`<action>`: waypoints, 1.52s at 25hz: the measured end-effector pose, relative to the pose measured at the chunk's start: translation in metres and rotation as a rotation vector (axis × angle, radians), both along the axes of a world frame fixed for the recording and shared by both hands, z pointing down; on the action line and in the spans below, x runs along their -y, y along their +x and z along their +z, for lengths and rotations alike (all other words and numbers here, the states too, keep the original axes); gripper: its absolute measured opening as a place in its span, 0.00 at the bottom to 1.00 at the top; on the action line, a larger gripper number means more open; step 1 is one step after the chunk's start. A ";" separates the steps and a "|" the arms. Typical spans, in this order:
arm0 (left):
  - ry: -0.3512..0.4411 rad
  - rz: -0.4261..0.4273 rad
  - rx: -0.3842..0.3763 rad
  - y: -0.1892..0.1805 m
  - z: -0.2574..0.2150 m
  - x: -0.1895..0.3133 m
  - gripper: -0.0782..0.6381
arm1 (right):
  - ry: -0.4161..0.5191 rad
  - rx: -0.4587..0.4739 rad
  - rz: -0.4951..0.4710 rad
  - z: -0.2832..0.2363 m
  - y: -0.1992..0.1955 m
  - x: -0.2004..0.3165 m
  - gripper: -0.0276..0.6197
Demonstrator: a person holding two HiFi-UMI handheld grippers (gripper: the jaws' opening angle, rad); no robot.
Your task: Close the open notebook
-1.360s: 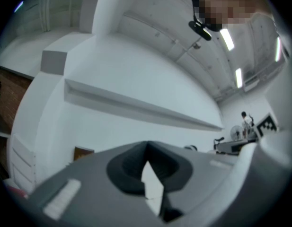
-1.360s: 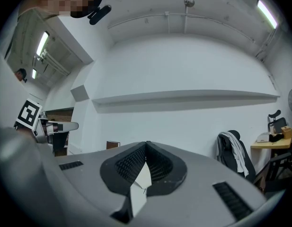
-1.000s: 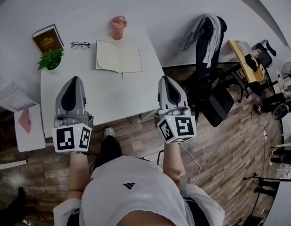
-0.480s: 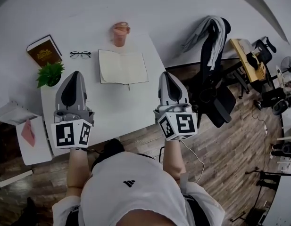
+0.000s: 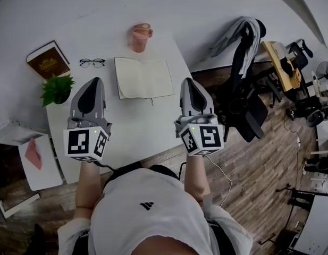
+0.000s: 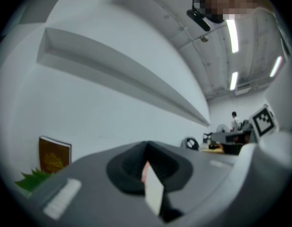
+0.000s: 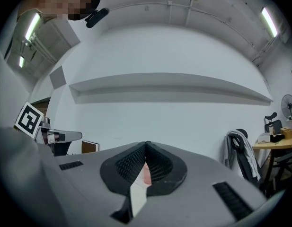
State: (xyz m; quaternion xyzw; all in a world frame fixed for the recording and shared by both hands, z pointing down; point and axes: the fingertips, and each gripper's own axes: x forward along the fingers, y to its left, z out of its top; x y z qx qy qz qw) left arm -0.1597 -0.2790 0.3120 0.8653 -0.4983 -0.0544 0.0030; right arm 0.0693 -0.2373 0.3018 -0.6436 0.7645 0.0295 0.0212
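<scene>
Jaws clenched on both, nothing gripped: left gripper (image 5: 92, 83) and right gripper (image 5: 187, 82) hover level over the table (image 5: 134, 134). The notebook (image 5: 144, 77) lies open just ahead between them, untouched, with a cup (image 5: 141, 37) behind it.

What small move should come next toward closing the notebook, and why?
Probably ease the right gripper toward the right edge of the open notebook and part its jaws: it and the left gripper are shut, empty, and clear of the notebook lying flat between them.
</scene>
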 end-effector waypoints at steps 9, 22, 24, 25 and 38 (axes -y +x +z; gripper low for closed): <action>-0.201 0.040 0.000 0.011 0.075 0.025 0.12 | -0.093 -0.008 0.002 0.036 -0.006 0.015 0.04; -0.516 0.046 -0.122 0.038 0.169 0.054 0.37 | -0.169 -0.020 -0.059 0.058 0.004 0.046 0.04; -0.551 0.030 -0.127 0.041 0.181 0.059 0.39 | -0.180 -0.025 -0.073 0.061 0.005 0.052 0.04; -0.568 0.020 -0.129 0.042 0.187 0.062 0.41 | -0.186 -0.027 -0.079 0.063 0.006 0.054 0.04; -0.764 -0.041 -0.205 0.049 0.259 0.063 0.46 | -0.256 -0.029 -0.137 0.090 0.019 0.077 0.04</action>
